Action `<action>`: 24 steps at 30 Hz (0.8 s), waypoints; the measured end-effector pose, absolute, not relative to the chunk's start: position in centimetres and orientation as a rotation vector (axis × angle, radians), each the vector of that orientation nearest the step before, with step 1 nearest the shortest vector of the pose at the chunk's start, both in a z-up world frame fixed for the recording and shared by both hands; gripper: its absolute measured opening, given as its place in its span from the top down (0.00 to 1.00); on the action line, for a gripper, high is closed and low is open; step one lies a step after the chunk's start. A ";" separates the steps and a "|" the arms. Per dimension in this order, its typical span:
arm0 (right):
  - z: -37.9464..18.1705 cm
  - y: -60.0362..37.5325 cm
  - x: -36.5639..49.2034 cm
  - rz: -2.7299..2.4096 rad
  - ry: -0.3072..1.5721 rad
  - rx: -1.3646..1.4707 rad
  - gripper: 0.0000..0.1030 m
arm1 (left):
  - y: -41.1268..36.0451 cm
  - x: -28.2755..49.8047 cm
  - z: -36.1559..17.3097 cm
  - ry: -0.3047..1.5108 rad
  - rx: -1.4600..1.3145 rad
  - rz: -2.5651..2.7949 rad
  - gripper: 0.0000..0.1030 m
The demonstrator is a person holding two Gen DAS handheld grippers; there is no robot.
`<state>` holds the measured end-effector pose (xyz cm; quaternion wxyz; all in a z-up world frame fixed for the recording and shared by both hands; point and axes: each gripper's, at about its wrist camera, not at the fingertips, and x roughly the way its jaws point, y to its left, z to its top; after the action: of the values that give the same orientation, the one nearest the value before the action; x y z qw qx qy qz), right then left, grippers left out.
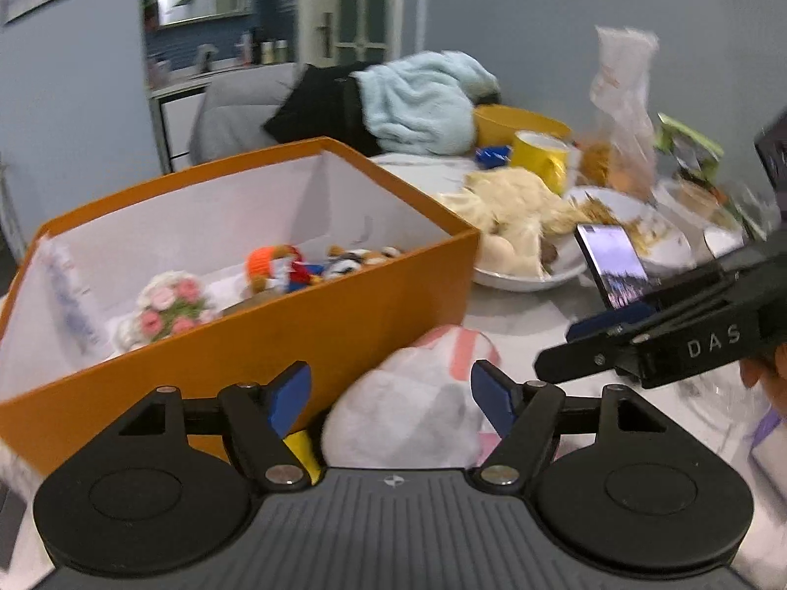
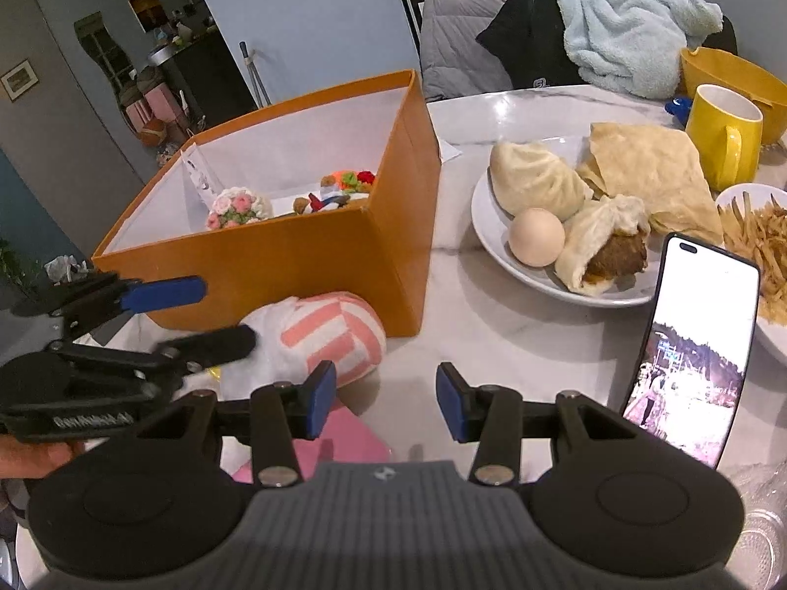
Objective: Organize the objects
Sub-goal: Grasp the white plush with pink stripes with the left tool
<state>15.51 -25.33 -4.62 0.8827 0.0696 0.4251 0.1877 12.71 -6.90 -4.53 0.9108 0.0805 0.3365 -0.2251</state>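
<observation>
An orange box (image 1: 295,314) with a white inside holds a crochet flower bouquet (image 1: 172,305) and small toys (image 1: 295,265); it also shows in the right wrist view (image 2: 305,255). A white plush with pink stripes (image 1: 418,403) lies on the marble table beside the box, also in the right wrist view (image 2: 324,339). My left gripper (image 1: 391,393) is open, its fingers on either side of the plush. My right gripper (image 2: 386,398) is open and empty just right of the plush. It shows in the left wrist view (image 1: 585,349).
A lit phone (image 2: 688,368) stands at the right. A plate of buns and an egg (image 2: 565,206), a bowl of fries (image 2: 757,255), a yellow mug (image 2: 723,137) and a yellow bowl (image 2: 733,73) crowd the table's right side. A blue towel (image 2: 634,24) lies behind.
</observation>
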 end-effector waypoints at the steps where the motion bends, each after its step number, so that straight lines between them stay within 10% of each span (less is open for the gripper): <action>1: -4.6 -25.3 15.5 0.391 0.885 0.140 0.53 | -7.3 12.9 -4.8 0.701 0.183 -0.472 0.18; 24: -5.0 -25.6 15.6 0.375 0.888 0.112 0.50 | -8.4 13.1 -6.1 0.778 0.306 -0.468 0.21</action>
<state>15.64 -25.62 -5.00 0.8846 0.0538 0.4267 0.1803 13.13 -8.41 -6.08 0.8874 0.1472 0.3743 -0.2254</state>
